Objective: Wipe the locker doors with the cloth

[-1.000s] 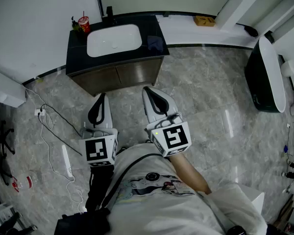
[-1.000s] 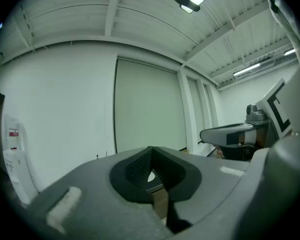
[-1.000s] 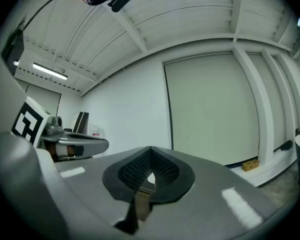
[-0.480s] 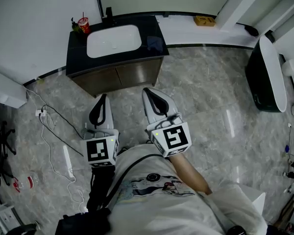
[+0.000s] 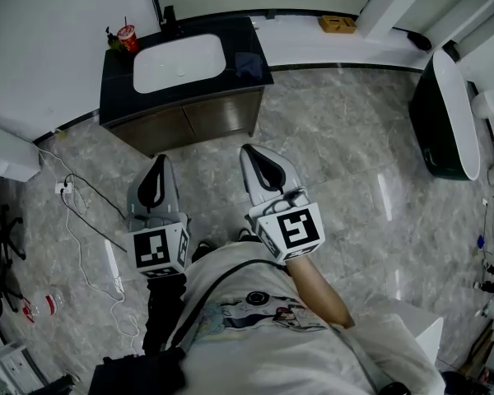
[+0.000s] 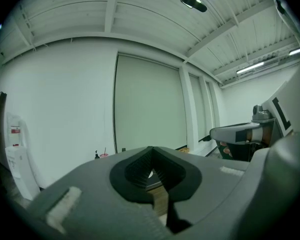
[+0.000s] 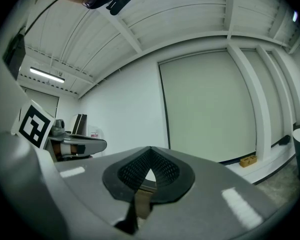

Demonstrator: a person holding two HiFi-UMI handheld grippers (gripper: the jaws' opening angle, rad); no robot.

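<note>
In the head view a dark folded cloth (image 5: 247, 62) lies on the right end of a black vanity top (image 5: 115, 81), beside a white sink (image 5: 179, 62). Two brown cabinet doors (image 5: 189, 120) sit below the top. No gripper touches the cloth. My left gripper (image 5: 159, 160) and right gripper (image 5: 249, 149) hover side by side over the marble floor, both pointing at the vanity from a short way off. In the left gripper view the left gripper (image 6: 151, 149) has its jaws together, with nothing held. In the right gripper view the right gripper (image 7: 150, 149) is likewise shut and empty.
A red cup (image 5: 128, 37) stands at the vanity's back left. A large dark rounded tub (image 5: 443, 113) stands at the right. A white power strip (image 5: 111, 268) and cable lie on the floor at left. A yellow box (image 5: 339, 24) sits on the white ledge.
The view has shifted, so the vanity now sits further up and left. Relative to it the right gripper has drifted slightly right. Both grippers stay shut.
</note>
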